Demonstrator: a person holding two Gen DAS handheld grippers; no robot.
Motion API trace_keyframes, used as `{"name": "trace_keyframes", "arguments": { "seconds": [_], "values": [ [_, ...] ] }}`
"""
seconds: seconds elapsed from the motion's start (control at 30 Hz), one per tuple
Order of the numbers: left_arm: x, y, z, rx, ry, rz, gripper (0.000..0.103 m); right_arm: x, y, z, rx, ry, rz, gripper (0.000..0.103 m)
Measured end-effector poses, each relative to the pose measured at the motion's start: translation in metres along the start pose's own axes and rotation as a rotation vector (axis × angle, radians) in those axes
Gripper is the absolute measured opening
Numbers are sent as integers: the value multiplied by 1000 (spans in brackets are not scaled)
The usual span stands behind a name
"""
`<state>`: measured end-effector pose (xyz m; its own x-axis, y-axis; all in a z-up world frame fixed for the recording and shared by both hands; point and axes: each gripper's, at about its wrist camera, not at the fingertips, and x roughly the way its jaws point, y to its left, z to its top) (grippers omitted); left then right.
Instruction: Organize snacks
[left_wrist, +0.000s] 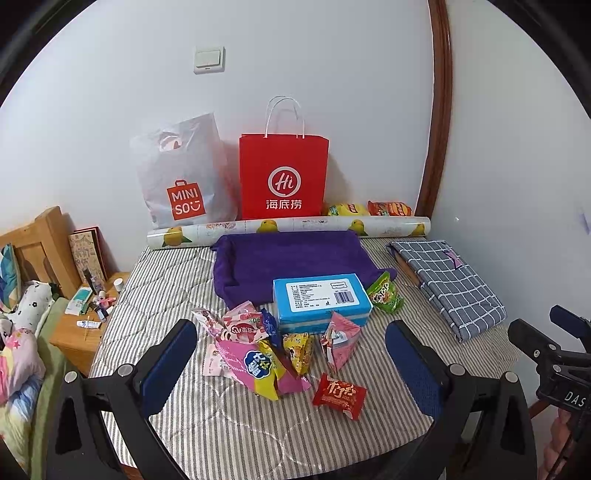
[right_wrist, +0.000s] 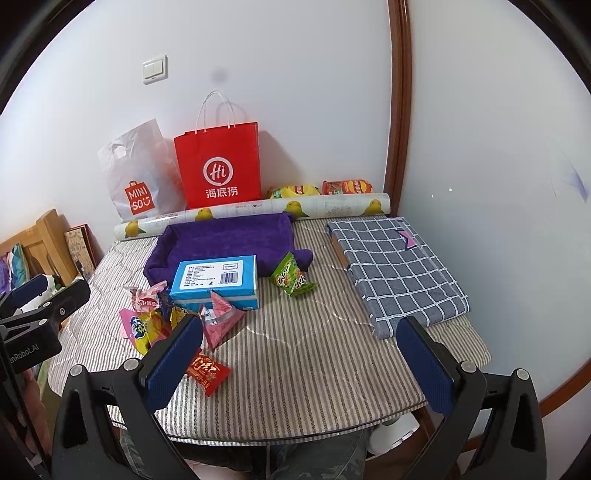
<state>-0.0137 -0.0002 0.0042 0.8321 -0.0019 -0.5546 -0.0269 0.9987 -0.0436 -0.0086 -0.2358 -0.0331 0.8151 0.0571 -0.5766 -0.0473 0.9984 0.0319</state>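
A pile of small snack packets (left_wrist: 255, 350) (right_wrist: 151, 317) lies on the striped table (left_wrist: 229, 435) (right_wrist: 314, 354), in front of a blue box (left_wrist: 320, 301) (right_wrist: 216, 282). A red packet (left_wrist: 340, 396) (right_wrist: 207, 373) lies nearest the front. A green packet (left_wrist: 384, 293) (right_wrist: 291, 278) rests right of the box, against a purple cloth (left_wrist: 291, 258) (right_wrist: 225, 240). My left gripper (left_wrist: 291, 365) hovers open over the pile, holding nothing. My right gripper (right_wrist: 299, 362) stands open above bare table, the red packet by its left finger.
A red paper bag (left_wrist: 282, 177) (right_wrist: 219, 166) and a white plastic bag (left_wrist: 181, 177) (right_wrist: 138, 173) lean on the back wall behind a paper roll (left_wrist: 288, 227) (right_wrist: 251, 210). Two chip bags (left_wrist: 369, 209) (right_wrist: 321, 189) lie behind the roll. A folded checked cloth (left_wrist: 450, 284) (right_wrist: 395, 266) is at the right. A wooden nightstand (left_wrist: 74, 332) stands left.
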Motion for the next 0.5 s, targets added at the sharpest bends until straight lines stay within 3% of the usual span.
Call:
{"name": "trace_keyframes", "arguments": {
  "seconds": [0.5],
  "values": [
    [0, 0, 1, 0, 0, -1, 103, 1, 1, -3, -1, 3, -1, 103]
  ]
}}
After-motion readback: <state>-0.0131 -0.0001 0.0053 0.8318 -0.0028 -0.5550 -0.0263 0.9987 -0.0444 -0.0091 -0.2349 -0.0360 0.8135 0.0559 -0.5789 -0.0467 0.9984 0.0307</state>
